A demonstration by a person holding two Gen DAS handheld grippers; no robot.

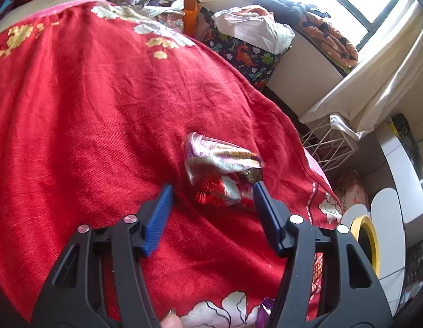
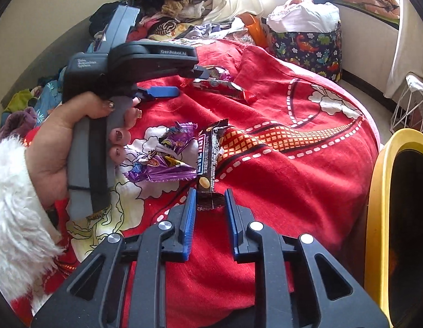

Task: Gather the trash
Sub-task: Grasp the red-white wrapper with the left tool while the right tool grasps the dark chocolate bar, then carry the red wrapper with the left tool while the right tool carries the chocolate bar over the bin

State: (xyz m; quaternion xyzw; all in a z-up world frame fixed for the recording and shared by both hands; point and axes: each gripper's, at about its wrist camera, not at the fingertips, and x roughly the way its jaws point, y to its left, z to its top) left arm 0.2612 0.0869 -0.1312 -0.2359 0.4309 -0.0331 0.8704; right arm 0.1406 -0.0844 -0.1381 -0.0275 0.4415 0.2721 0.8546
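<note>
On the red flowered bedspread lie a crumpled red wrapper and, touching it, a silver-purple wrapper. My left gripper is open around the red wrapper: the right pad touches it, the left pad stands apart. In the right wrist view, my right gripper is shut on the near end of a brown snack-bar wrapper. Purple candy wrappers lie just left of it. Farther back, a hand holds the left gripper at the red wrapper.
A yellow-rimmed bin stands at the bed's right edge, also visible as the yellow rim. Beyond the bed are a dinosaur-print basket, a white wire basket and heaped clothes. A fluffy white sleeve fills the left.
</note>
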